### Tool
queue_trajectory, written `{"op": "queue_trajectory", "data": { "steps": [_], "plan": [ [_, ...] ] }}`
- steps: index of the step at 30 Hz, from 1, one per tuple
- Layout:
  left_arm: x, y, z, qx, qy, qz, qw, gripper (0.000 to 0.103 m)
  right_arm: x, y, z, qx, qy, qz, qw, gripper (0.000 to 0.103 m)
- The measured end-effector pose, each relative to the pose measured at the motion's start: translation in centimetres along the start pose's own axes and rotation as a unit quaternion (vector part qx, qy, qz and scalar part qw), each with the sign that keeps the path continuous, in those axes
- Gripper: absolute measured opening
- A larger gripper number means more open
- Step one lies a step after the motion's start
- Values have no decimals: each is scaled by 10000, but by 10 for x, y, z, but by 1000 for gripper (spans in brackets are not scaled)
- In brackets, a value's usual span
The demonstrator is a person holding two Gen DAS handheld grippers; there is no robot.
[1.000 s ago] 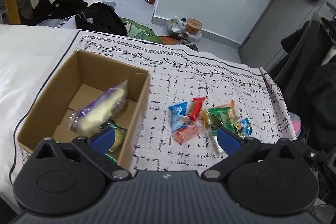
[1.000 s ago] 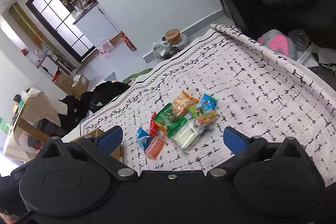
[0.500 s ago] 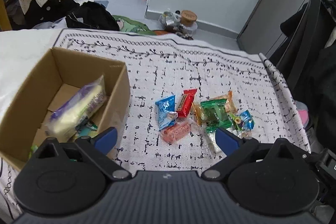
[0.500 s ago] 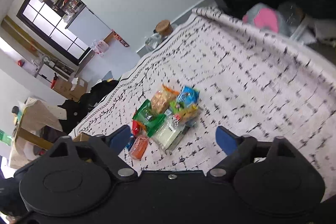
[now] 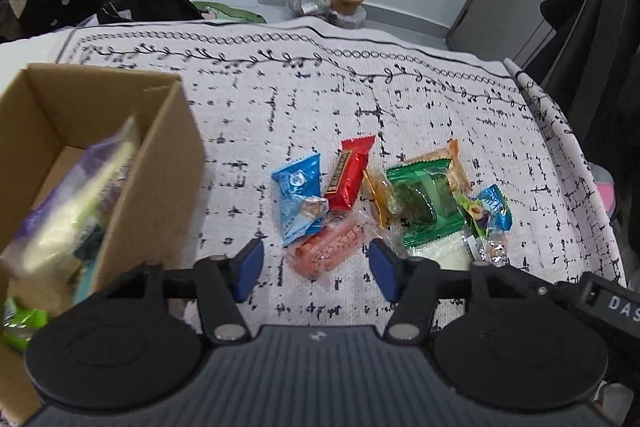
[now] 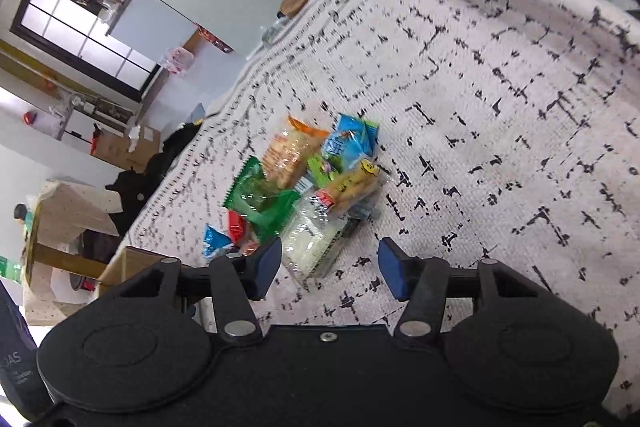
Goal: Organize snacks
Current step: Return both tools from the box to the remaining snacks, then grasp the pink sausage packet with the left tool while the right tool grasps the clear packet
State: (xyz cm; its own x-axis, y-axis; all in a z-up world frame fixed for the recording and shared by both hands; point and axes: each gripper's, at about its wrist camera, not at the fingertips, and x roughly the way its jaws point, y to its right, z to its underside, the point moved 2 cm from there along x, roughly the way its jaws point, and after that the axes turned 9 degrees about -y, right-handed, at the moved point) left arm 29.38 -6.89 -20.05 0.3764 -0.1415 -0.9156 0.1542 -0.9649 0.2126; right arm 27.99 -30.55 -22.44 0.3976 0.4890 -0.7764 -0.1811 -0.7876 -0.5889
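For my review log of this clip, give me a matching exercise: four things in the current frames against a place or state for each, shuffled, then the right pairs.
Things:
1. red snack bar
2. purple-and-yellow packet
3. pink sausage pack
4. left gripper

Places or states:
A. inside the cardboard box
B. open, holding nothing
C. on the cloth, nearest the left gripper's gap
D. on the cloth, between the blue packet and the green packet

Pairs: 1-D, 2-A, 3-C, 4-B

Even daylight, soft shadows, fisheye edges — cardboard box blurred
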Motion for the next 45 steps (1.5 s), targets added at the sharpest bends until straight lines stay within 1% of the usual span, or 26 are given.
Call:
{"op": "queue_trajectory", "data": {
  "steps": [3, 7, 11, 13, 16, 25, 26, 28, 29, 30, 32, 34, 35, 38, 39, 40, 44, 45],
  "plan": [
    [11, 4, -4, 68, -97, 89, 9999, 49, 11, 1, -3, 52, -110, 19, 9999, 54],
    [22, 8, -8, 182, -156, 87, 9997, 49, 23, -2, -5, 33, -234, 20, 9997, 54],
    [32, 11, -11, 190, -298, 178, 9992, 49, 32, -2, -8, 39, -288, 37, 9996, 54],
    [36, 11, -10, 164, -387, 246, 9988, 50, 35, -4, -10, 27, -252, 22, 9997, 55],
    [41, 9, -6, -11, -580, 388, 9976, 50, 38, -10, -13, -63, -201, 70, 9998, 55],
    [46, 5, -11, -166, -388, 411, 9983, 49, 44, -17, -11, -273, -162, 282, 9991, 55],
    [48, 5, -11, -191, -394, 414, 9982, 47, 45, -19, -12, -278, -165, 301, 9990, 55],
    [47, 5, -12, -163, -411, 373, 9983, 32, 46, -21, -12, -344, -170, 354, 9986, 58],
    [47, 5, -11, -168, -460, 392, 9980, 22, 48, -24, -11, -406, -170, 393, 9983, 59],
    [47, 5, -10, -186, -516, 444, 9975, 19, 48, -26, -10, -469, -163, 430, 9978, 62],
    [45, 6, -7, -147, -570, 495, 9970, 19, 50, -30, -8, -536, -135, 506, 9972, 65],
    [42, 7, -2, -153, -618, 564, 9964, 18, 51, -34, -6, -677, -113, 624, 9957, 65],
    [41, 6, 0, -193, -628, 566, 9962, 18, 51, -35, -5, -763, -104, 687, 9947, 63],
    [36, 2, 7, -307, -639, 499, 9962, 18, 49, -37, -1, -933, -87, 800, 9924, 52],
    [35, 0, 8, -321, -640, 483, 9963, 18, 47, -36, 0, -917, -112, 816, 9924, 47],
    [33, -1, 10, -327, -636, 468, 9963, 18, 44, -33, 2, -860, -145, 795, 9930, 43],
    [25, -4, 14, -352, -597, 483, 9964, 17, 31, -24, 9, -612, -214, 723, 9953, 36],
    [22, -4, 15, -353, -581, 492, 9965, 17, 28, -22, 11, -568, -211, 699, 9957, 33]
  ]
}}
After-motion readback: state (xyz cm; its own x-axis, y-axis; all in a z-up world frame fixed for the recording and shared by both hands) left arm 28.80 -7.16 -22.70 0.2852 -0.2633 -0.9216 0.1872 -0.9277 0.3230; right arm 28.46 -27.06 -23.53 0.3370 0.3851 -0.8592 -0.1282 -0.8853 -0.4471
